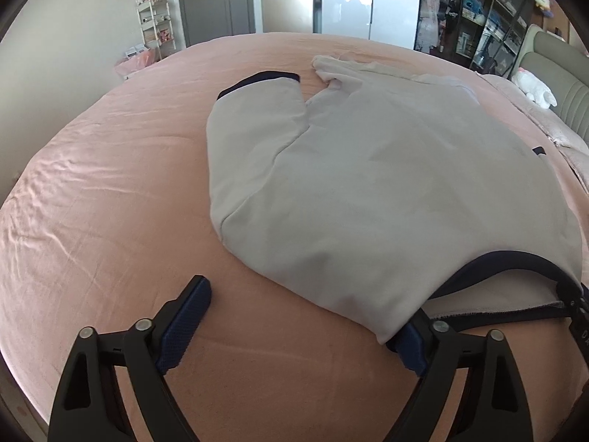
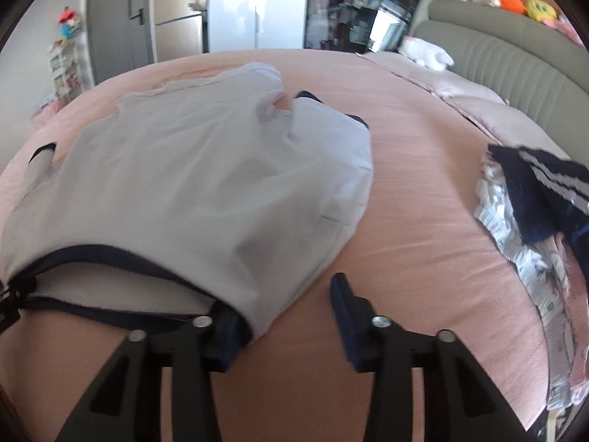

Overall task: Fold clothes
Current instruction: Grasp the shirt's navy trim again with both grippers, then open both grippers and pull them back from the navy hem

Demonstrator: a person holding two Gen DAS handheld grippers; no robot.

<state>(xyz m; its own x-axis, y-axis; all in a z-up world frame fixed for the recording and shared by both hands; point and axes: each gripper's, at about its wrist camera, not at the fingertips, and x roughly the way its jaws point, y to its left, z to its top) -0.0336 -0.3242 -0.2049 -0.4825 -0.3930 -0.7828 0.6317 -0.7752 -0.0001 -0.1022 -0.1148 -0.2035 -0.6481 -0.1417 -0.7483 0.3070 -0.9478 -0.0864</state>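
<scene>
A pale grey T-shirt (image 1: 368, 184) (image 2: 191, 169) with navy trim lies spread on the pink bed (image 1: 110, 202) (image 2: 423, 202), its navy collar (image 1: 515, 261) (image 2: 92, 254) nearest me. My left gripper (image 1: 302, 316) sits at the shirt's near left shoulder. Its jaws stand wide; the right finger (image 1: 408, 350) is tucked under the cloth edge and the left finger (image 1: 191, 313) rests on bare sheet. My right gripper (image 2: 283, 305) is at the other shoulder, its left finger (image 2: 224, 342) under the shirt's edge and its right finger (image 2: 344, 316) clear of the cloth, with a gap between the pads.
A heap of navy striped and patterned clothes (image 2: 533, 202) lies on the bed's right side. A white plush toy (image 2: 423, 53) sits by the grey headboard (image 2: 515, 66). Beyond the bed's far edge stand a fridge (image 1: 287, 0), a door and a white shelf (image 1: 154, 25).
</scene>
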